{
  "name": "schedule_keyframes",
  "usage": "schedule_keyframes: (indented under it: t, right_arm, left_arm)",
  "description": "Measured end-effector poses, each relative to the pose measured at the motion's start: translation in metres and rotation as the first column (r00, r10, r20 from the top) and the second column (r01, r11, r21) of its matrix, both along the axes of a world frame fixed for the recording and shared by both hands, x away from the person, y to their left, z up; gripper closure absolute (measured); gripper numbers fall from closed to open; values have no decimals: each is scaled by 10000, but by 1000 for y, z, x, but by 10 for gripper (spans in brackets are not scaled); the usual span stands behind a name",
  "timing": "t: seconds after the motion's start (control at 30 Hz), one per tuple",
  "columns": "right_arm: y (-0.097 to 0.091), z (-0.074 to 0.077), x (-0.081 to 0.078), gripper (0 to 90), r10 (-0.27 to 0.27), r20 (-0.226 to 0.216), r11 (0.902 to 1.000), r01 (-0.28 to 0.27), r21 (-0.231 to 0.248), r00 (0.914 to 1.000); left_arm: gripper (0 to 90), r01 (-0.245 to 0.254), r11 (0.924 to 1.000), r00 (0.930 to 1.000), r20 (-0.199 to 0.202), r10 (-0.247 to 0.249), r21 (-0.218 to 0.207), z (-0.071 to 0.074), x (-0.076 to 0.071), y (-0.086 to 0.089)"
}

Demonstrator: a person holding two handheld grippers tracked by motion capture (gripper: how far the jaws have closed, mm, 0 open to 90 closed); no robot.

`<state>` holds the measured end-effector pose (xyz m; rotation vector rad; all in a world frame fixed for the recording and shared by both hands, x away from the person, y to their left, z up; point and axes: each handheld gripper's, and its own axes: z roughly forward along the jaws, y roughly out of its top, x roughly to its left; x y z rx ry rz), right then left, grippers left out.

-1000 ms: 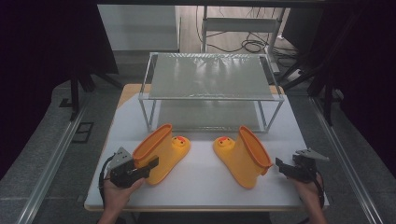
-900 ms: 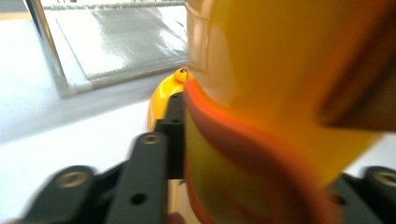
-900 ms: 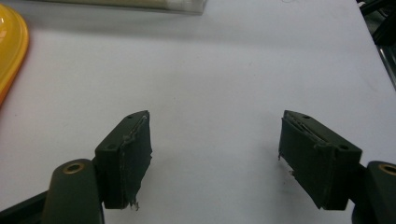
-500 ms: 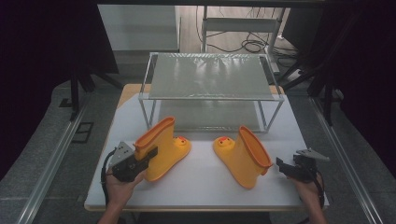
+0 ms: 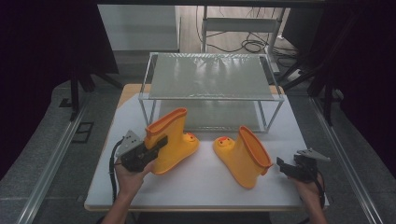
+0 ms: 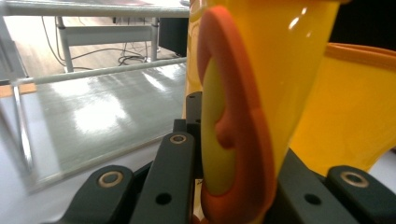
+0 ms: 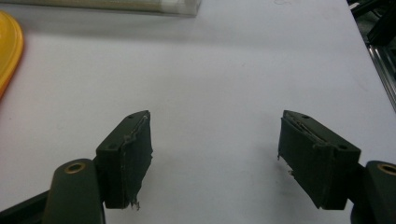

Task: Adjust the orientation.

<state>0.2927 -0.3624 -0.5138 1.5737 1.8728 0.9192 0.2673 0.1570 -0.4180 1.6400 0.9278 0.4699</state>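
High view: we look forward and down over the surface.
Left gripper view: we sit close against the left boot.
Right gripper view: we look low across the surface.

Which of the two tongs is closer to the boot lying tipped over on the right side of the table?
The right tongs. They sit open on the table just beside the tipped boot, not touching it. The left tongs are farther off, clamped on the other boot.

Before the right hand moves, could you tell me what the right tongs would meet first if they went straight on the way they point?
Probably the lying boot: in the high view the open right tongs point at its shaft opening across bare table. Depth is unclear, and in the right gripper view that boot sits far left, so they may pass it.
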Motion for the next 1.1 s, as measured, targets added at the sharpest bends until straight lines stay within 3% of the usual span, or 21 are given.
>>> schedule_keyframes:
  t: [0.2, 0.5, 0.93, 1.1]
  right_arm:
    - [0, 0, 0, 257, 49, -21, 10000, -49, 3, 10000]
    - [0, 0, 0, 257, 69, 12, 10000, -69, -11, 10000]
    - [1, 0, 0, 257, 81, -15, 9999, -81, -83, 10000]
    - [1, 0, -1, 257, 78, -12, 9999, -78, -66, 10000]
  left_arm:
    - [834, 208, 9997, 9997, -100, -206, 156, -6, 11, -25]
    - [835, 381, 9991, 9991, -194, -377, 184, -12, 21, -47]
    - [835, -3, 9996, 9999, 115, 0, 265, -18, 21, -51]
    - [827, 157, 9988, 9997, 156, -164, 457, -26, 10, -53]
